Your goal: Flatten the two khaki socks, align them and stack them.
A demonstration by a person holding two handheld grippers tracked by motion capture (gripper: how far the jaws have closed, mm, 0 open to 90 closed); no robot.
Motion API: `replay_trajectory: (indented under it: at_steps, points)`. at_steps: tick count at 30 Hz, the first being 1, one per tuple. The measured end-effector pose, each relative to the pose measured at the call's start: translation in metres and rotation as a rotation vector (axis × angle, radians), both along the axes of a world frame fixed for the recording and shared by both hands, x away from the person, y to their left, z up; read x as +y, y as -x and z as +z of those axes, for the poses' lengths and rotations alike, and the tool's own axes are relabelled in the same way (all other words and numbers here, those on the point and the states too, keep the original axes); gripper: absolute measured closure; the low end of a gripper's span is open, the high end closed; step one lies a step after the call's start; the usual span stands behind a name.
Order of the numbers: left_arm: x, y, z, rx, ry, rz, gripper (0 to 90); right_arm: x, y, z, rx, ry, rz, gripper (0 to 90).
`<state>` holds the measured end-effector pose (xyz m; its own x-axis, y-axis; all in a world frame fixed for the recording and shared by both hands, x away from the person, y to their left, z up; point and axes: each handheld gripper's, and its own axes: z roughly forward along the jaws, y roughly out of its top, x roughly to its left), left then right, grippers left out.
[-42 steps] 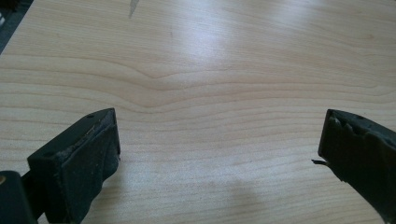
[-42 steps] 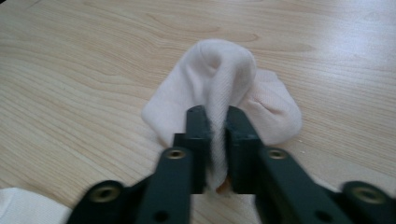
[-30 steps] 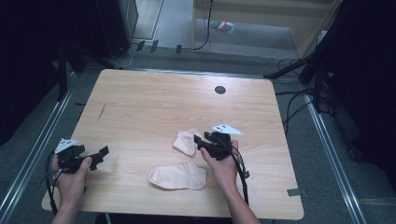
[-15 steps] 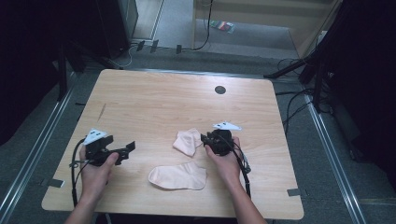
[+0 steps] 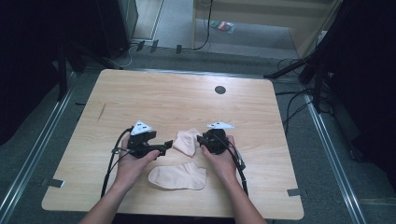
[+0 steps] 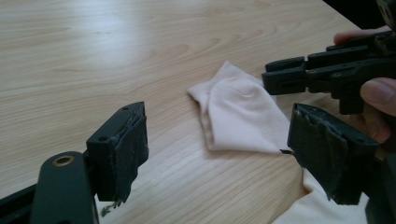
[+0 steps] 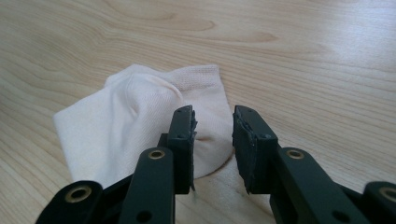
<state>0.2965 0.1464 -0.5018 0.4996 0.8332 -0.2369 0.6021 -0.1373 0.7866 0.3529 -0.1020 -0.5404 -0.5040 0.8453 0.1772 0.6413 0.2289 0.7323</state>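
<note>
Right gripper (image 7: 212, 135), soft folded sock (image 7: 135, 126), woodgrain table (image 7: 303, 56)

In the right gripper view, the right gripper (image 7: 214, 149) rises from six o'clock with its two black jaws a narrow gap apart, having just been closing. A crumpled, pale pink knitted cotton sock (image 7: 135, 126) lies on the light wooden table (image 7: 303, 60) toward nine o'clock. The sock's rounded edge reaches into the gap, and the pads do not press it.
</note>
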Motion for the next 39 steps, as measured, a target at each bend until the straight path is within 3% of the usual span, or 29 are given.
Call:
replay_trajectory:
  at_steps: [2, 6, 10, 14, 18, 21, 31, 35, 36, 37, 38, 39]
  points:
    - [-0.008, -0.002, -0.002, 0.008, -0.001, -0.011, 23.6, 0.002, 0.000, -0.002, 0.003, 0.013, 0.002, 69.2]
    - [-0.021, -0.005, -0.004, 0.006, 0.002, -0.015, 37.4, 0.003, 0.000, -0.004, -0.009, 0.025, -0.002, 72.4]
    - [-0.035, -0.009, -0.008, 0.027, -0.010, -0.016, 39.0, 0.006, 0.002, -0.004, -0.028, 0.061, -0.009, 85.8]
    - [-0.041, -0.011, -0.010, 0.040, -0.020, -0.005, 39.0, 0.007, 0.003, -0.003, -0.023, 0.067, -0.015, 89.0]
    - [-0.047, -0.013, -0.012, 0.042, -0.021, -0.002, 39.1, 0.008, 0.007, 0.000, -0.015, 0.027, -0.038, 89.4]
    - [-0.050, -0.014, -0.015, 0.061, -0.038, 0.017, 39.8, 0.009, 0.015, 0.009, -0.012, -0.039, -0.038, 89.4]
    - [-0.055, -0.018, -0.022, 0.085, -0.057, 0.051, 47.9, 0.014, 0.027, 0.017, -0.023, -0.044, 0.004, 89.4]
    - [-0.054, -0.019, -0.023, 0.098, -0.068, 0.059, 58.0, 0.015, 0.029, 0.019, -0.034, -0.039, 0.011, 89.4]
    - [-0.053, -0.019, -0.022, 0.098, -0.062, 0.057, 64.2, 0.015, 0.030, 0.019, -0.035, -0.039, 0.013, 89.4]
    - [-0.049, -0.018, -0.020, 0.090, -0.040, 0.030, 78.0, 0.015, 0.030, 0.020, -0.033, -0.042, 0.016, 89.4]
    - [-0.049, -0.018, -0.020, 0.090, -0.040, 0.030, 83.6, 0.015, 0.030, 0.020, -0.033, -0.042, 0.016, 89.4]
    - [-0.048, -0.018, -0.018, 0.088, -0.038, 0.022, 83.6, 0.014, 0.031, 0.020, -0.035, -0.042, 0.016, 89.4]
